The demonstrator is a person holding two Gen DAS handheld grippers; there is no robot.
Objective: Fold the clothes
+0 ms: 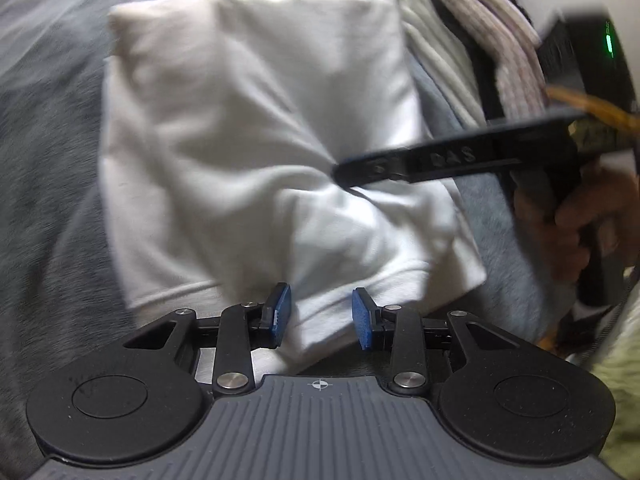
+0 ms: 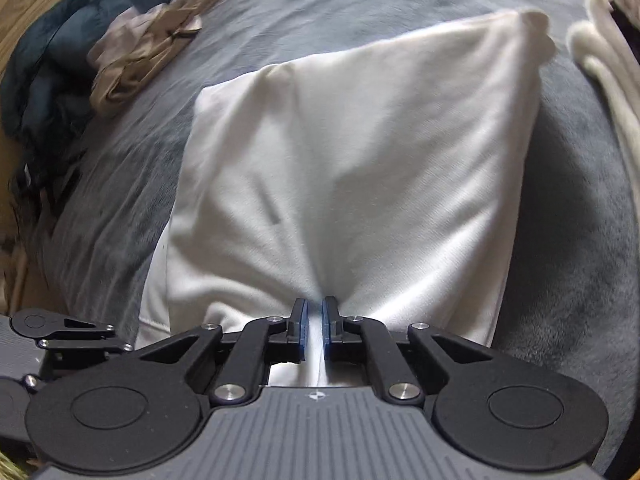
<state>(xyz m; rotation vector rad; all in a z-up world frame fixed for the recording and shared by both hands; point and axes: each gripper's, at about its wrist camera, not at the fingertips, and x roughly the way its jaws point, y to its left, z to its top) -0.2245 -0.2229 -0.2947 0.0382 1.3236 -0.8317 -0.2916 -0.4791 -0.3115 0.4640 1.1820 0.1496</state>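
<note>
My left gripper (image 1: pixel 321 316) hangs over the near hem of the folded white garment (image 1: pixel 256 152), its blue pads (image 1: pixel 282 312) apart with a ridge of cloth between them, not pinched. My right gripper (image 2: pixel 315 328) is clenched on a gather of the same white garment (image 2: pixel 352 168), from which creases radiate. The garment lies as a rough rectangle on the grey blanket (image 2: pixel 572 240) of a bed. Beside it: a cream ribbed garment (image 2: pixel 612 92) at right, and a beige crumpled garment (image 2: pixel 140 56) and dark teal cloth (image 2: pixel 44 80) far left. A hand (image 1: pixel 580 220) grips the right gripper's handle.
</note>
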